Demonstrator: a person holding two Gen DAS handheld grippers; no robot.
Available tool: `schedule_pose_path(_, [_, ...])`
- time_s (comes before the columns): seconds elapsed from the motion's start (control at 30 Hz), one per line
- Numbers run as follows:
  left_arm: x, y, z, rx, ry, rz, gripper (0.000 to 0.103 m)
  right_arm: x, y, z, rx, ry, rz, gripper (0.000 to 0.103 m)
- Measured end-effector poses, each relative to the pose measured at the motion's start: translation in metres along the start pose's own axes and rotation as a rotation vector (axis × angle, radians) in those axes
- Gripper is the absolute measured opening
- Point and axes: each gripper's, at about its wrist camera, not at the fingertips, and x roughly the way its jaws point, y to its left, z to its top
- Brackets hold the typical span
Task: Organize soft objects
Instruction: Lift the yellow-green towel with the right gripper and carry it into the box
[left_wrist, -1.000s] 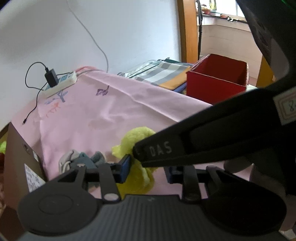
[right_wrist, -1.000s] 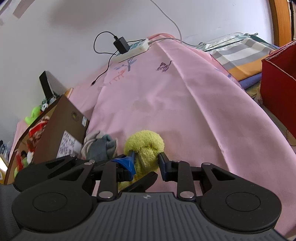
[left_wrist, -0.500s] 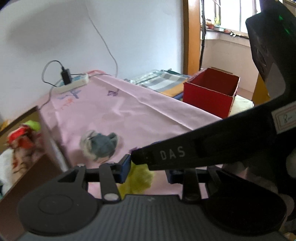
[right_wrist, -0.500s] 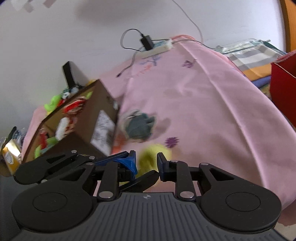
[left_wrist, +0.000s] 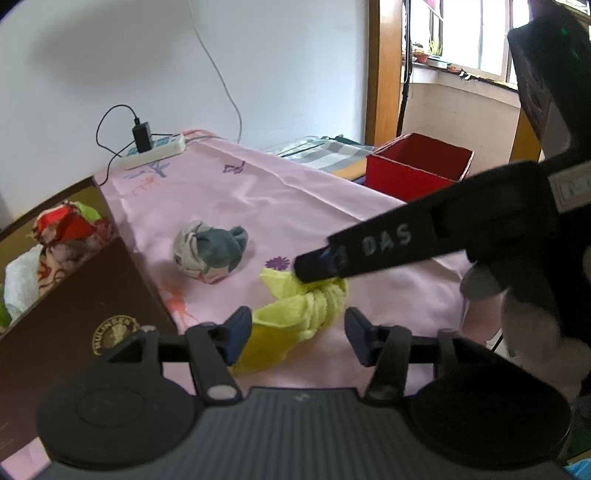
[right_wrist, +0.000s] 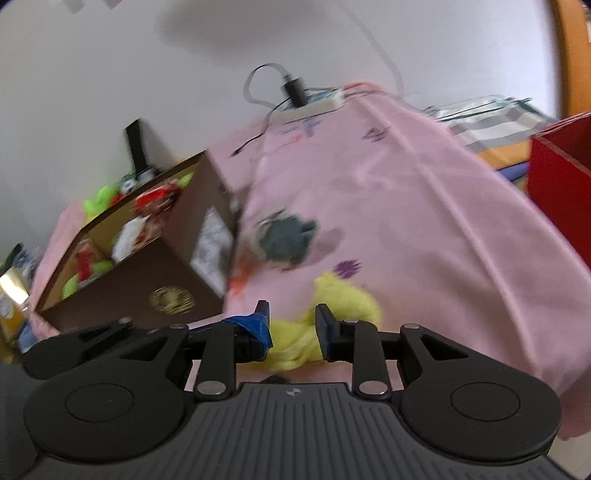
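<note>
Yellow-green knotted cloth (left_wrist: 306, 306) lying on the pink sheet (left_wrist: 258, 199) toward the near edge of the bed, one loose tail trailing nearer, close beside a purple flower print. Right gripper (right_wrist: 291, 325) fingers closed around the yellow cloth (right_wrist: 332, 306), blue tape on one fingertip (right_wrist: 258, 325); in the left wrist view, its long black finger (left_wrist: 369, 247) pressing onto the knot from the right. Left gripper (left_wrist: 299, 334) set just short of the cloth, fingers apart, one blue pad (left_wrist: 240, 328) brushing the trailing tail, the other clear. Farther in on the sheet, a balled grey-and-white sock bundle (left_wrist: 210, 251). At the left edge, an open brown box (left_wrist: 92, 295) holding red, white and green soft toys. Toward the far right corner, a red box (left_wrist: 417, 170); at the far edge by the wall, a white power strip (left_wrist: 155, 153) with a black plug.
</note>
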Motion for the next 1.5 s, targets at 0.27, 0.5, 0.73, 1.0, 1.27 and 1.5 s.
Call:
schedule_pose_path(0.27, [0.033,0.000,0.013,0.021,0.058,-0.059,0.061,0.017,-0.023,0.001,0.069,0.058,-0.025,0.012])
schedule_pose_path(0.5, [0.067,0.006,0.015,-0.009,0.139,-0.062,0.062,0.036,-0.033,-0.005,0.099,0.119,0.008,0.014])
schedule_pose_path(0.73, [0.079,0.005,0.014,-0.018,0.150,-0.077,0.050,0.044,-0.039,-0.003,0.144,0.136,0.081,0.017])
schedule_pose_path(1.0, [0.066,0.018,0.015,-0.075,0.124,-0.066,0.043,0.042,-0.024,0.000,0.075,0.123,0.112,0.014])
schedule_pose_path(1.27, [0.021,0.035,0.013,-0.111,0.053,-0.024,0.043,0.023,0.016,0.005,-0.046,0.081,0.160,0.014])
schedule_pose_path(1.5, [-0.029,0.050,0.009,-0.135,-0.027,0.038,0.043,0.003,0.059,0.009,-0.146,0.037,0.214,0.014])
